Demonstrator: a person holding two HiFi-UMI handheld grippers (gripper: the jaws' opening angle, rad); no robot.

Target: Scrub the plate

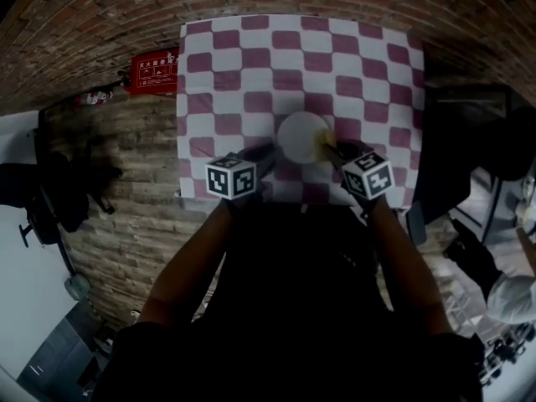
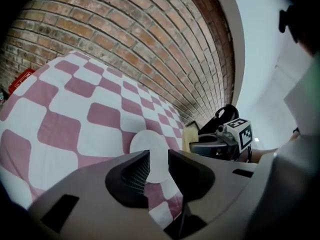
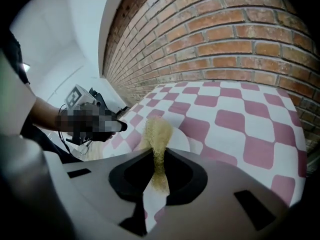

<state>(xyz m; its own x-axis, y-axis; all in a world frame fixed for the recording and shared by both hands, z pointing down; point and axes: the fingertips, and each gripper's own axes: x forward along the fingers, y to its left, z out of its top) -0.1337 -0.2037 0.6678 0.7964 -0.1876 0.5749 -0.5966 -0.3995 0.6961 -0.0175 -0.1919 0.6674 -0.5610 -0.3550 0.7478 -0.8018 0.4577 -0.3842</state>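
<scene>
On checkered cloth (image 1: 251,74): one plate (image 1: 300,136); left tongs (image 2: 159,165) released, right tongs (image 3: 160,168) clenching one scrubber (image 3: 157,133).

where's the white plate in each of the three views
Head view: plate at centre, on the near half of the checked cloth.
Left gripper view: low centre, just above the left tool.
Right gripper view: centre, partly behind the yellow scrubber.
Shared landmark: that checked cloth.

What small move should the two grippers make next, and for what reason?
Probably ease the left gripper forward and close it on the near rim of the plate to steady it. Its jaws stand apart, with the plate lying on the checked cloth ahead, while the right gripper clamps the scrubber beside it.
</scene>
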